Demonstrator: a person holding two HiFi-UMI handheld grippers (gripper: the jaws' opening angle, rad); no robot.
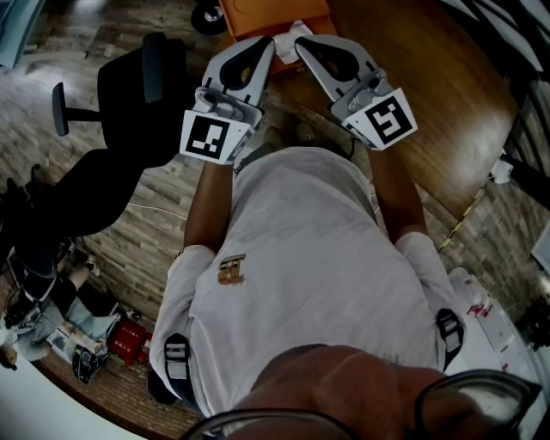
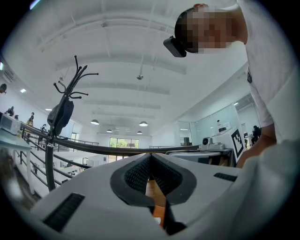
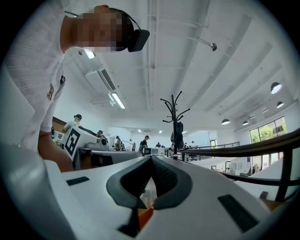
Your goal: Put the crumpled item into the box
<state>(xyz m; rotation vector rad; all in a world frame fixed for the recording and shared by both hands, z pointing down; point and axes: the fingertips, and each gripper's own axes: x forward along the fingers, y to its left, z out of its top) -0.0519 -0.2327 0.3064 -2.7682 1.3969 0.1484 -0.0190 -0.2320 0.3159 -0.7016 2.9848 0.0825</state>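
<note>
A white crumpled item (image 1: 295, 33) lies at the near edge of an orange box (image 1: 275, 13), between the tips of both grippers. My left gripper (image 1: 268, 45) is just left of the item and my right gripper (image 1: 301, 43) touches its right side. In the left gripper view the gripper (image 2: 150, 154) is shut, with only the orange box (image 2: 153, 190) showing through the hollow behind the tips. In the right gripper view the gripper (image 3: 151, 157) is shut tip to tip. The crumpled item (image 3: 149, 192) and the orange box (image 3: 144, 216) show through its hollow, below the jaws.
A black office chair (image 1: 129, 94) stands to the left on the wood floor. The brown table (image 1: 421, 69) runs off to the right. Bags and small clutter (image 1: 86, 335) lie at the lower left. A coat stand (image 3: 177, 122) and a railing (image 3: 262, 147) are ahead.
</note>
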